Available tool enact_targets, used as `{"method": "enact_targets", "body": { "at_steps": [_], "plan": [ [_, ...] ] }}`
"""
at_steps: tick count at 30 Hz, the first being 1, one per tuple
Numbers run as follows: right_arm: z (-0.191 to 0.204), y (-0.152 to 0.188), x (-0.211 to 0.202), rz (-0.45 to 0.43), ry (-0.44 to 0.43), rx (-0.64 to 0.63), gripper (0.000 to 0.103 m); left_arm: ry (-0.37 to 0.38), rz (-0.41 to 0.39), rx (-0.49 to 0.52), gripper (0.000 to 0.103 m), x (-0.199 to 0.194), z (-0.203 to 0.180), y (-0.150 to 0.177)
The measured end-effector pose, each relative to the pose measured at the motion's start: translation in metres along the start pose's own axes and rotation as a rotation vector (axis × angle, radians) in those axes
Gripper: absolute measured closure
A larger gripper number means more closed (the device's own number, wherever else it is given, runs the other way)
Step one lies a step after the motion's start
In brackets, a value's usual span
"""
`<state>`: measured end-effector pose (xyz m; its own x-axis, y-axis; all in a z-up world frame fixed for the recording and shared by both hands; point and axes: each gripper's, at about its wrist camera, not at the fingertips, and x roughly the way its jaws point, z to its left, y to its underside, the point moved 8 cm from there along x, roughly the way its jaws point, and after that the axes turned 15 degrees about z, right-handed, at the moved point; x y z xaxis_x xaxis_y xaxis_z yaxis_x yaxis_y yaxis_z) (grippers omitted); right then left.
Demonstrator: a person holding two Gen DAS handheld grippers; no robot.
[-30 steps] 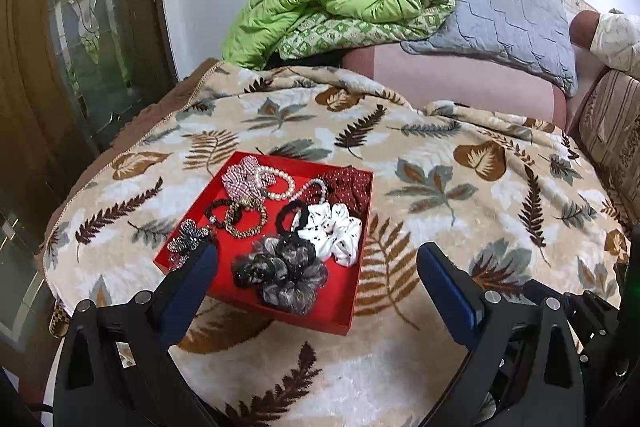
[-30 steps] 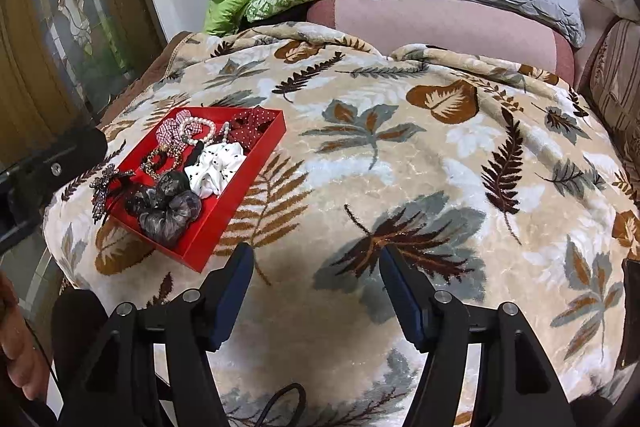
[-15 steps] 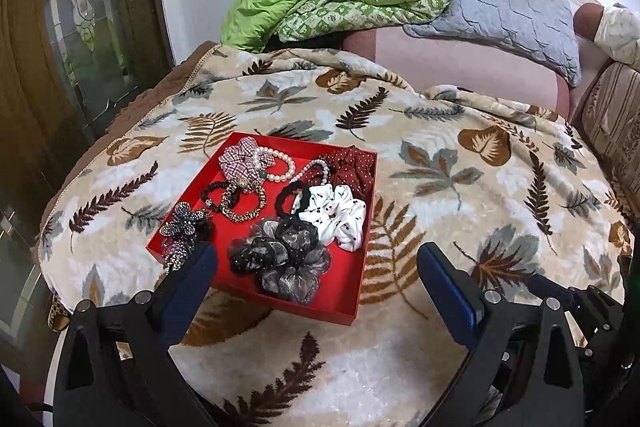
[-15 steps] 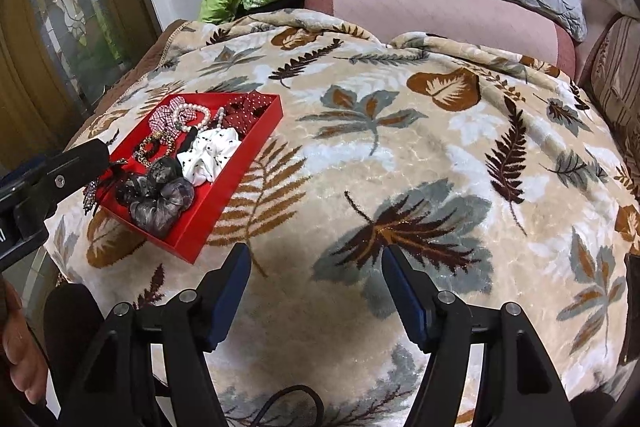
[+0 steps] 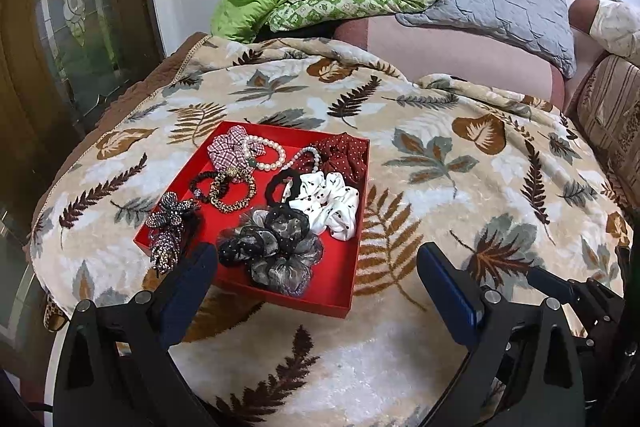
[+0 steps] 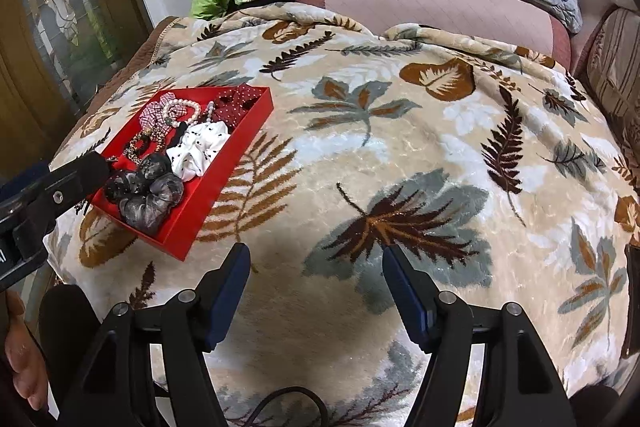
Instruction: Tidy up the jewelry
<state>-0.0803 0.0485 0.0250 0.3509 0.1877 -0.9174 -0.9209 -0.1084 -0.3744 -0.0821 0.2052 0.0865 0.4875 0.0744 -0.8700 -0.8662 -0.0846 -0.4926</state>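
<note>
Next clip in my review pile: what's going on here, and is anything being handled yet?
Nothing is held yet. A person holds two grippers over a leaf-patterned blanket. The left gripper hovers open at the near edge of a red tray full of scrunchies, bracelets and a pearl bracelet. A beaded butterfly clip hangs over the tray's left rim. The right gripper is open over bare blanket.

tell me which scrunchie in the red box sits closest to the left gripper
The sheer grey-black scrunchie, at the near edge of the red box by the left gripper. The white dotted one and the maroon dotted one lie farther back.
</note>
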Motion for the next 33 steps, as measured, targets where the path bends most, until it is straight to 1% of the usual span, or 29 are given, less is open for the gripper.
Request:
{"method": "enact_targets", "body": {
  "at_steps": [7, 16, 25, 33],
  "plan": [
    [-0.0006, 0.0003, 0.0007, 0.001, 0.001, 0.0, 0.029, -0.005, 0.003, -0.008, 0.004, 0.0019, 0.0023, 0.0005],
    [-0.001, 0.0004, 0.0011, 0.001, 0.0, 0.0, 0.027, 0.009, -0.009, -0.008, 0.004, -0.0006, 0.0003, -0.0007],
    [-0.0013, 0.0007, 0.0012, 0.001, 0.001, -0.002, 0.026, 0.033, 0.008, -0.002, 0.004, 0.0019, -0.0034, 0.0007],
    [-0.0015, 0.0012, 0.0014, 0.001, 0.002, -0.001, 0.026, 0.045, 0.004, -0.001, 0.004, 0.0021, -0.0047, 0.0009]
  ]
}}
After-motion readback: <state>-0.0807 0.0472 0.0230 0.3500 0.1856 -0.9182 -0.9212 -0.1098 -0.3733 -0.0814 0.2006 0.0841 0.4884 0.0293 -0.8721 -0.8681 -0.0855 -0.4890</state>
